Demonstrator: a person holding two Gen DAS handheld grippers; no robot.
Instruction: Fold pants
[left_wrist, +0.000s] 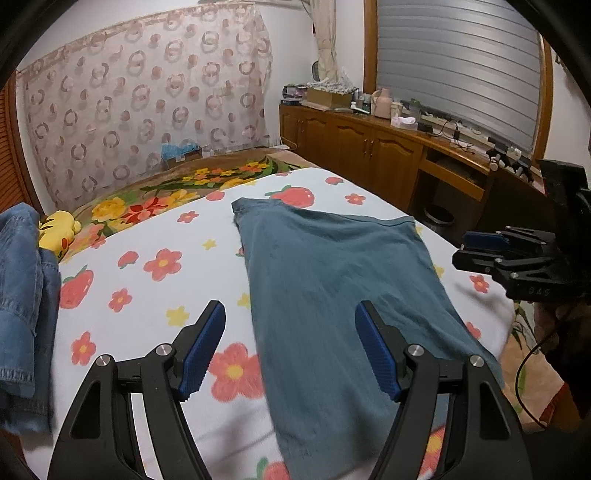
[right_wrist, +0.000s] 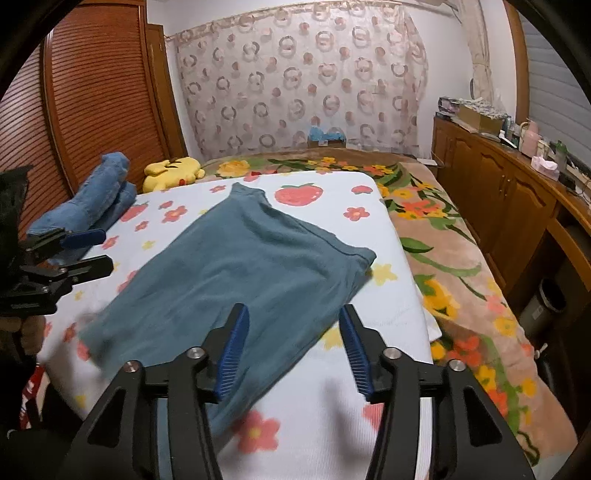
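Both tongs hang spread wide and empty above the bed: left tongs (left_wrist: 290, 314), right tongs (right_wrist: 293, 315), each showing blue ribbed pads (left_wrist: 201, 354). Largest, the bed (right_wrist: 443, 236) carries a white flowered sheet (left_wrist: 147, 236). On it the teal pants (left_wrist: 332, 280) lie flat, folded, at the near middle. Folded jeans (right_wrist: 96, 199) sit far left, a yellow plush (right_wrist: 173, 171) beside them. No readable writing shows anywhere.
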